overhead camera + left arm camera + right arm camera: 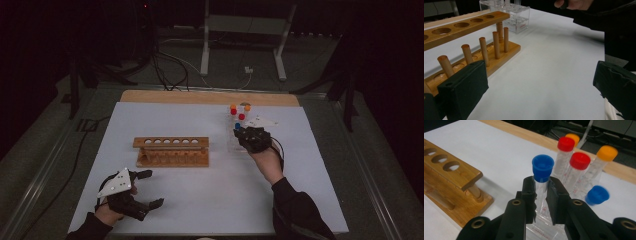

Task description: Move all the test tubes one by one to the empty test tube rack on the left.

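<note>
My right gripper (541, 185) is shut on a clear tube with a blue cap (542, 166), its pads pressing on the tube just under the cap. The tube stands upright in a clear plastic rack (541, 230) among other capped tubes: two red (580, 160), two orange (607, 153) and another blue (597, 195). In the high view this gripper (240, 131) is at the rack's near side, right of centre. A wooden rack (171, 151) with a row of empty holes sits mid-table. My left gripper (152, 189) rests open near the front left, nothing between its jaws (539, 87).
The wooden rack's pegs (483, 50) stand close to my left gripper, with the clear rack (510, 15) beyond. White sheet (210, 190) covers the table; a wooden strip (200, 97) runs along its far edge. Cables and a metal stand lie on the floor behind.
</note>
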A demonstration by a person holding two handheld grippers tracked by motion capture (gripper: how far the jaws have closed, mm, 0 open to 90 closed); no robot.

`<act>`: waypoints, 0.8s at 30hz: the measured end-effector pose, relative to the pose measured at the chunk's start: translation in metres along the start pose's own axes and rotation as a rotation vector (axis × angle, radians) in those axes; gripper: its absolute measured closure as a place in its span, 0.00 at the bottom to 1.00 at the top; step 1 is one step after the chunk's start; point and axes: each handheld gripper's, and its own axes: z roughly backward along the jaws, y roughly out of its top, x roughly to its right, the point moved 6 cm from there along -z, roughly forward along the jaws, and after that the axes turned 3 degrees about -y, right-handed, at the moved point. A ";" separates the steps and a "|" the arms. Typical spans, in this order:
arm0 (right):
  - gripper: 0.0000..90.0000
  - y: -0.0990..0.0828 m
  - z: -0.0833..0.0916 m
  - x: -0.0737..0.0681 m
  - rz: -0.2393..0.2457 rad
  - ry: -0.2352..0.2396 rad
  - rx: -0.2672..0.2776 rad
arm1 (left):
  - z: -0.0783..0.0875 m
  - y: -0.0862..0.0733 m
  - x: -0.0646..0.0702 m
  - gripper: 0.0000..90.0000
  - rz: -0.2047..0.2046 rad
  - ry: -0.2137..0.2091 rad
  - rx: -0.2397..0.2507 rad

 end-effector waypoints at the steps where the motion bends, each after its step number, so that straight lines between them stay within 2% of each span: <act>1: 0.86 0.002 0.002 0.000 0.000 0.002 0.004 | 0.000 0.000 0.000 0.01 0.002 -0.001 0.000; 17: 0.86 0.024 0.031 -0.003 0.043 0.019 0.050 | -0.001 0.002 0.000 0.01 0.006 0.000 0.002; 21: 0.86 0.025 0.037 -0.008 0.047 0.040 0.055 | -0.002 0.004 0.001 0.01 0.010 -0.002 0.007; 24: 0.86 0.020 0.040 -0.019 0.081 0.067 0.039 | -0.003 0.008 0.002 0.01 0.004 -0.003 0.005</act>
